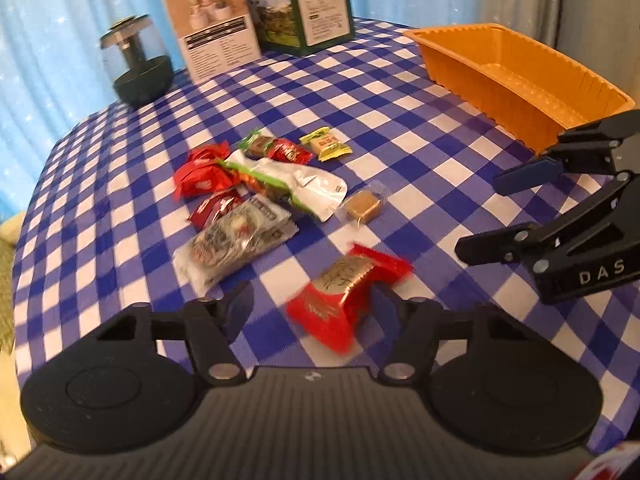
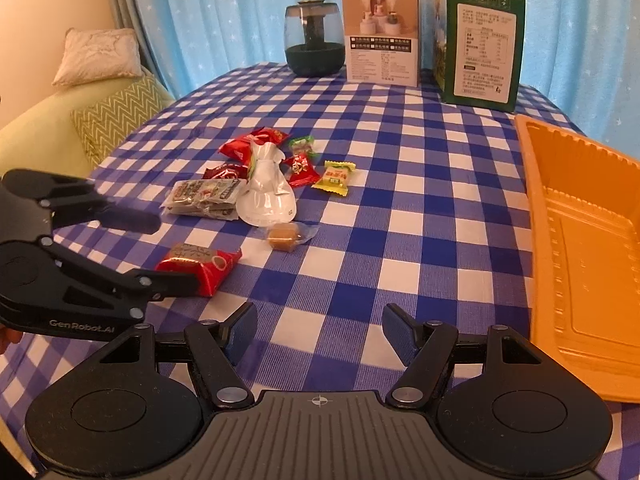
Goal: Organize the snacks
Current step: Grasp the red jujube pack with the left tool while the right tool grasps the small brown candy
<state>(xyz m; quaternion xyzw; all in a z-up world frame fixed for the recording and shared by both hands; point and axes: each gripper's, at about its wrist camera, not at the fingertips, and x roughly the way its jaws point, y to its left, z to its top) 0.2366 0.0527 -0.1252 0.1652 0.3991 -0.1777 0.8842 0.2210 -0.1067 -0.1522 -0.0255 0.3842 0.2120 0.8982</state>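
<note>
Where the blue-and-white checked cloth covers the worktop (image 2: 420,208), an orange plastic tray (image 2: 580,240) lies empty along its right side. At the far edge stand a green carton (image 2: 482,44), a beige printed box (image 2: 382,40) and a dark glass jar (image 2: 314,40). The left hand-held gripper (image 1: 310,312) reaches over the near end of the snack pile, jaws partly spread; a red-and-gold wrapped snack (image 2: 200,262) lies between its fingers, the right finger against the wrapper, though whether the pads press on it cannot be told through the blur. The right hand-held gripper (image 2: 316,334) hangs above bare cloth, jaws spread and nothing between them, beside the tray. The remaining snacks lie clustered mid-worktop: a white pouch (image 2: 266,194), a clear printed packet (image 2: 204,196), several red wrapped sweets (image 2: 246,146), a yellow wrapped candy (image 2: 335,178), and a brown cube in clear wrap (image 2: 285,236) nearest the red-and-gold snack.
</note>
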